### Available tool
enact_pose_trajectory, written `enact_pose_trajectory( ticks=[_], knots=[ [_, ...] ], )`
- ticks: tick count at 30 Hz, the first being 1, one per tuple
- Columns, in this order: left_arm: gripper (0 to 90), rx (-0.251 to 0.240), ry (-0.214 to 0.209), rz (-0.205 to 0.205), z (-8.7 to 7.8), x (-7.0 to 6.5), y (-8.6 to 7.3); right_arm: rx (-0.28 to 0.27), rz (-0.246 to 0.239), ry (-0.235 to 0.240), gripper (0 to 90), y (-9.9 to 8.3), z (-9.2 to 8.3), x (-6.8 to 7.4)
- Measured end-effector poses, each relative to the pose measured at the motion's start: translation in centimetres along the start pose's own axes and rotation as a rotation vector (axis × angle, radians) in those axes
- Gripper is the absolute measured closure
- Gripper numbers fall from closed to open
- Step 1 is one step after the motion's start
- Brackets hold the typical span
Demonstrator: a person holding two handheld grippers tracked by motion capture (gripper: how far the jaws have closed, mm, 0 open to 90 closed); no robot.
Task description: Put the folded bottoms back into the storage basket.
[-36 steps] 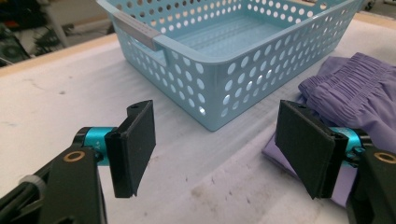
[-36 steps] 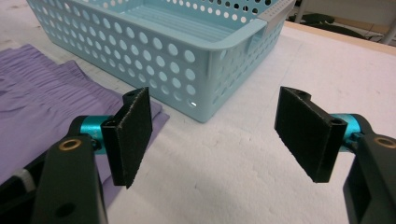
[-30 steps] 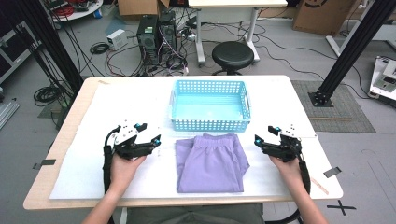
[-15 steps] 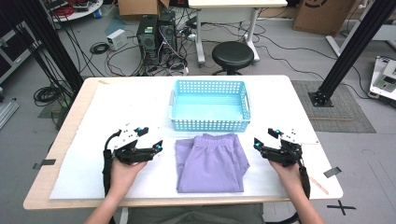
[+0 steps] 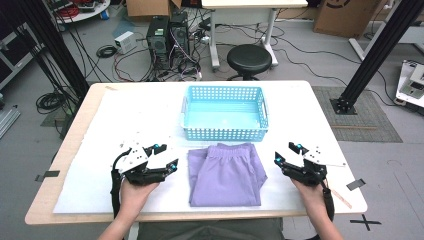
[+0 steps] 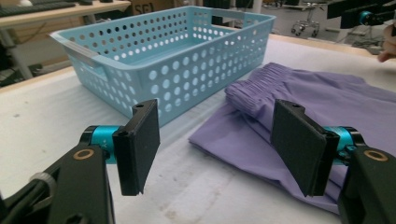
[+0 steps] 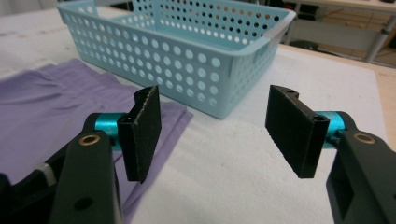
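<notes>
Folded purple shorts (image 5: 225, 172) (image 6: 299, 98) (image 7: 56, 100) lie flat on the white-covered table (image 5: 125, 115), just in front of a light blue perforated basket (image 5: 225, 112) (image 6: 173, 51) (image 7: 187, 42) that holds nothing. My left gripper (image 5: 166, 157) (image 6: 217, 147) rests low over the table left of the shorts, open, its jaws pointing at the waistband corner. My right gripper (image 5: 285, 155) (image 7: 217, 133) sits right of the shorts, open too, aimed at the basket's near corner. Neither holds anything.
Bare white table surface lies left, right and behind the basket. Beyond the table's far edge stand a black stool (image 5: 249, 60), computer towers (image 5: 167, 32) and floor cables. A black frame post (image 5: 380, 55) rises at the right.
Both grippers have edged slightly inward toward the shorts and a little nearer the front edge. The shorts and basket have not moved.
</notes>
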State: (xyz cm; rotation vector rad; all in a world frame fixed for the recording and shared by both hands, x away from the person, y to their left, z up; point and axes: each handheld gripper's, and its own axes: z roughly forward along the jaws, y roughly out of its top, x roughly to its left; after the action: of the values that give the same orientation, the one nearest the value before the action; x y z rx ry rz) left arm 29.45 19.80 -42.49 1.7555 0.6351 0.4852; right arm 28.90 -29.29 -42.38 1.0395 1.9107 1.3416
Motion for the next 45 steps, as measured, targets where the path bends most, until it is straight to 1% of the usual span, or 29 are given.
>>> enact_pose_trajectory(
  ticks=[1,2,4,5,6,7,8,9,10,11,14,15,17,18,21,22,23,24,26,28,29,31,33,34,35,38,42,43,45],
  knots=[
    [33.0,0.016,-0.001,-0.009,0.1,-0.2,0.0,-0.012,-0.001,0.012,35.0,-0.1,-0.1,0.0],
    [33.0,0.036,-0.006,-0.020,0.1,-0.3,0.0,-0.010,0.002,0.016,35.0,-0.1,-0.3,0.0],
    [33.0,0.072,-0.042,-0.064,0.4,-0.4,-0.1,-0.004,-0.012,0.033,34.6,-0.2,-0.4,0.2],
    [33.0,0.094,-0.048,-0.088,0.6,-0.5,-0.1,0.009,-0.011,0.032,31.0,-0.2,-0.4,0.4],
    [32.9,0.108,-0.050,-0.100,0.8,-0.7,-0.2,0.020,-0.002,0.025,26.4,-0.1,-0.4,0.6],
    [32.9,0.115,-0.049,-0.094,1.0,-0.9,-0.2,0.034,0.025,0.032,25.8,-0.1,-0.4,0.9],
    [32.9,0.125,-0.045,-0.087,1.1,-1.2,-0.2,0.040,0.041,0.054,25.9,0.0,-0.4,1.0],
    [32.9,0.125,-0.045,-0.087,1.1,-1.2,-0.2,0.040,0.041,0.054,25.9,0.0,-0.4,1.0],
    [32.9,0.153,-0.036,-0.088,1.4,-1.6,-0.3,0.051,0.053,0.072,25.6,0.0,-0.3,1.5],
    [32.9,0.167,-0.037,-0.101,1.6,-1.8,-0.4,0.055,0.060,0.079,25.6,0.0,-0.3,1.8],
    [32.9,0.195,-0.043,-0.148,1.8,-2.0,-0.7,0.058,0.074,0.090,24.6,0.0,-0.4,2.3],
    [32.6,0.203,-0.047,-0.170,1.8,-2.1,-0.8,0.062,0.082,0.093,24.5,-0.1,-0.5,2.4],
    [30.8,0.208,-0.062,-0.208,1.7,-2.0,-1.0,0.069,0.094,0.094,24.4,-0.1,-0.6,2.5],
    [30.5,0.205,-0.065,-0.221,1.6,-2.1,-1.0,0.071,0.085,0.088,24.4,-0.2,-0.6,2.5],
    [28.9,0.203,-0.063,-0.241,1.6,-2.2,-1.1,0.083,0.080,0.077,24.5,-0.2,-0.7,2.6],
    [28.7,0.215,-0.067,-0.260,1.8,-2.3,-1.2,0.094,0.083,0.081,24.6,-0.3,-0.6,2.6],
    [28.7,0.215,-0.067,-0.260,1.8,-2.3,-1.2,0.094,0.083,0.081,24.6,-0.3,-0.6,2.6],
    [28.7,0.235,-0.073,-0.282,2.1,-2.5,-1.4,0.108,0.082,0.091,25.1,-0.4,-0.5,2.7],
    [28.7,0.260,-0.087,-0.312,2.4,-2.6,-1.5,0.117,0.066,0.099,25.2,-0.4,-0.4,3.0],
    [28.7,0.293,-0.091,-0.344,2.8,-2.7,-1.7,0.120,0.058,0.112,25.2,-0.4,-0.3,3.3],
    [28.7,0.304,-0.092,-0.351,2.9,-2.7,-1.7,0.123,0.061,0.118,25.1,-0.4,-0.3,3.4],
    [28.7,0.304,-0.094,-0.376,3.0,-2.7,-1.7,0.129,0.075,0.132,25.1,-0.5,-0.2,3.5],
    [28.7,0.315,-0.108,-0.404,3.3,-2.8,-1.7,0.144,0.101,0.146,25.1,-0.5,0.0,3.6],
    [28.7,0.315,-0.108,-0.404,3.3,-2.8,-1.7,0.144,0.101,0.146,25.1,-0.5,0.0,3.6],
    [28.7,0.322,-0.116,-0.410,3.5,-3.0,-1.7,0.160,0.114,0.152,25.1,-0.6,0.2,3.7],
    [28.7,0.316,-0.141,-0.424,3.7,-3.2,-1.7,0.181,0.124,0.160,25.0,-0.7,0.5,3.8],
    [28.7,0.337,-0.141,-0.425,4.0,-3.2,-1.7,0.186,0.111,0.156,25.1,-0.7,0.6,3.9],
    [28.7,0.355,-0.137,-0.430,4.2,-3.2,-1.7,0.195,0.120,0.159,25.1,-0.7,0.7,3.8],
    [28.7,0.363,-0.135,-0.434,4.3,-3.2,-1.7,0.203,0.128,0.159,25.1,-0.8,0.7,3.8]
  ],
)
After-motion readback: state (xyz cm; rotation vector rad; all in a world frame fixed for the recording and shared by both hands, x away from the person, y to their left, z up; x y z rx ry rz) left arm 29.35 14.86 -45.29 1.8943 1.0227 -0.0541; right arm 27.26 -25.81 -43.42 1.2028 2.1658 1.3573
